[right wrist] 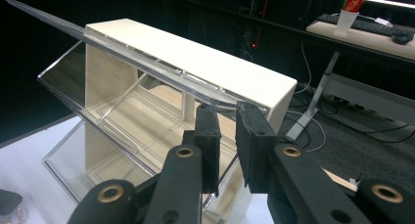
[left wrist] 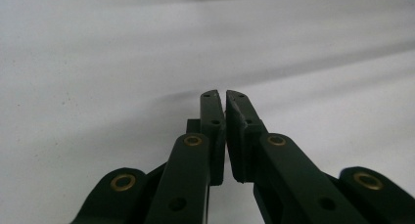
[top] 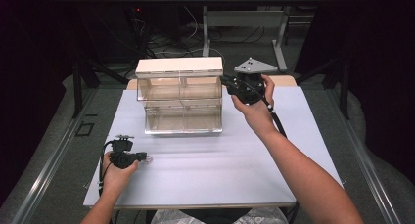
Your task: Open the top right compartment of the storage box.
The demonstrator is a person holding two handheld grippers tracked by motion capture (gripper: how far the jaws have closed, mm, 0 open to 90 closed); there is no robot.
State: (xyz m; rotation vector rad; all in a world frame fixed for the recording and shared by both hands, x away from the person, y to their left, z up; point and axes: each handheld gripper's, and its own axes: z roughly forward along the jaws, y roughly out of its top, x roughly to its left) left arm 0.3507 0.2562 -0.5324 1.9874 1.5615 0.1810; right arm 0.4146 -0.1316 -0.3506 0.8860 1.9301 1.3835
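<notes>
A cream-topped bin unit (top: pixel 179 94) with clear tilt-out fronts is standing on the white table (top: pixel 220 170), set toward 12 o'clock of the tabletop and slightly toward 11. Two tiers of clear bins are being shown, an upper row and a lower row, each split by a divider down the middle.

The right gripper (top: pixel 228 84) is being held at the unit's 3 o'clock side, level with the upper tier, with its grey plate up. In the right gripper view, the jaws of this gripper (right wrist: pixel 229 111) are being kept narrow, a slim gap standing between the pads, right at the top edge of the clear upper bin front (right wrist: pixel 147 111) near the unit's end corner. Whether that clear edge is being pinched or merely touched cannot be told. The right hand (top: pixel 254 104) is wrapped around the gripper body, with the cable trailing along the forearm toward 5 o'clock.

The left gripper (top: pixel 144 157) is being held low over the table at about 7 o'clock from the unit, well apart from it, pointing toward 3 o'clock. In the left gripper view its jaws (left wrist: pixel 225 94) are being kept almost together, with a thin slit between them and nothing in it, above bare white tabletop. The left hand (top: pixel 117 172) is coming in from 6 o'clock.
</notes>
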